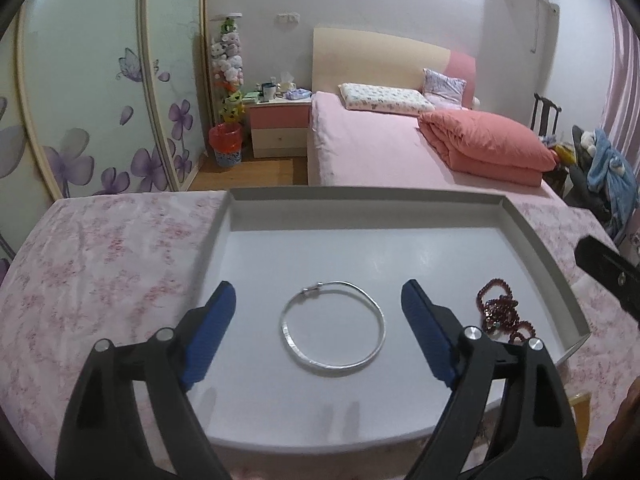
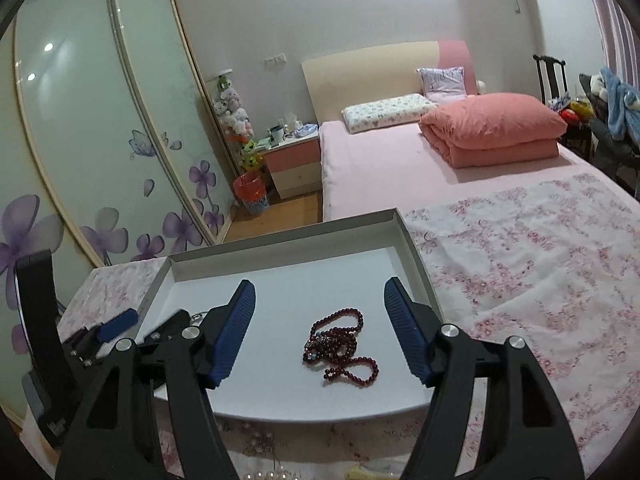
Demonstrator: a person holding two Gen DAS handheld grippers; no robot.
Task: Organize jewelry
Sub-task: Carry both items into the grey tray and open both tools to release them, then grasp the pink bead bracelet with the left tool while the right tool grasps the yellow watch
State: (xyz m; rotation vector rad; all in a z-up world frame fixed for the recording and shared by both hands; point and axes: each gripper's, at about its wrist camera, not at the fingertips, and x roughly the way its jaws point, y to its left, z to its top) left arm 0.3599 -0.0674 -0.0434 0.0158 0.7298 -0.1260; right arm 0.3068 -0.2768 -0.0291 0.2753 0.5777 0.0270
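A silver bangle [image 1: 333,325] lies flat on the floor of a shallow white tray [image 1: 360,210], with a heap of dark red beads [image 2: 342,346] just beside it to the right. The left tool [image 1: 318,312] hovers over the bangle with its blue pads wide apart and empty; the right tool [image 2: 320,308] hovers the same way over the beads. The tray rests on a floral-clothed table [image 1: 112,248]. To lift the thin bangle well, I would pinch across one side of its rim rather than straddle the whole ring.
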